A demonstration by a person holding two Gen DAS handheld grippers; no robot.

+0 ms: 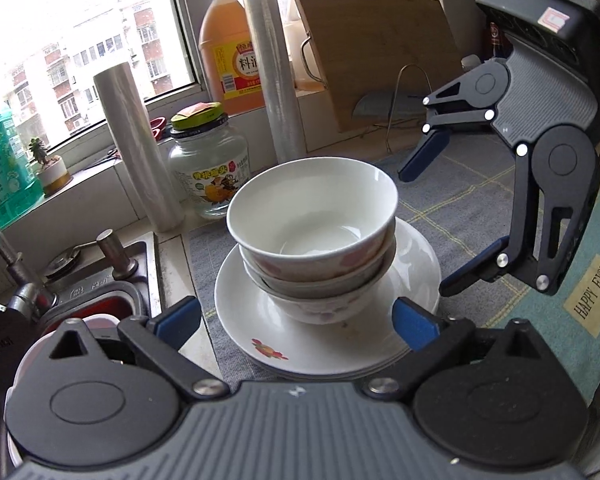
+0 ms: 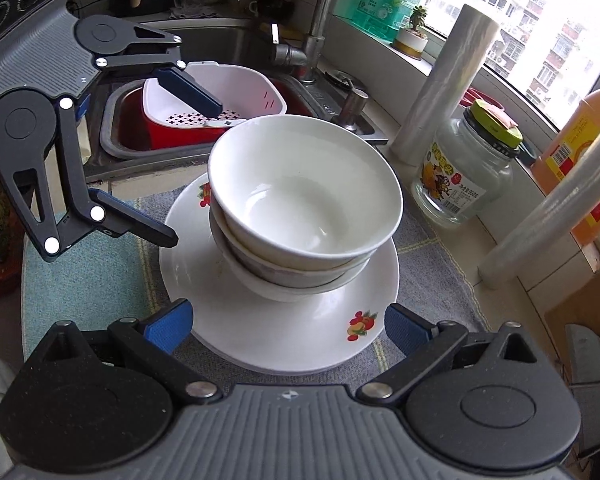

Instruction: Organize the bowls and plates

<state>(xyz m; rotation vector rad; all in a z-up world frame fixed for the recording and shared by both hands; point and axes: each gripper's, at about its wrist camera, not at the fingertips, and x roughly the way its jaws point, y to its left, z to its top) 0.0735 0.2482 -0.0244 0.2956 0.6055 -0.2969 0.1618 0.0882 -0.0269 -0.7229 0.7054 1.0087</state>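
Three bowls nested on stacked plates, on the mat on the counter beside the sink. Left gripper and right gripper both wide, empty, flanking the stack. Stacking looks done; moving it may remain.

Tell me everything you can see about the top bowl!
The top bowl is white and glossy, like ceramic, with pinkish marks outside. It is empty and upright, tilted slightly, nested in two more bowls on stacked fruit-printed plates. Neither open gripper touches it; both sit apart from the stack.
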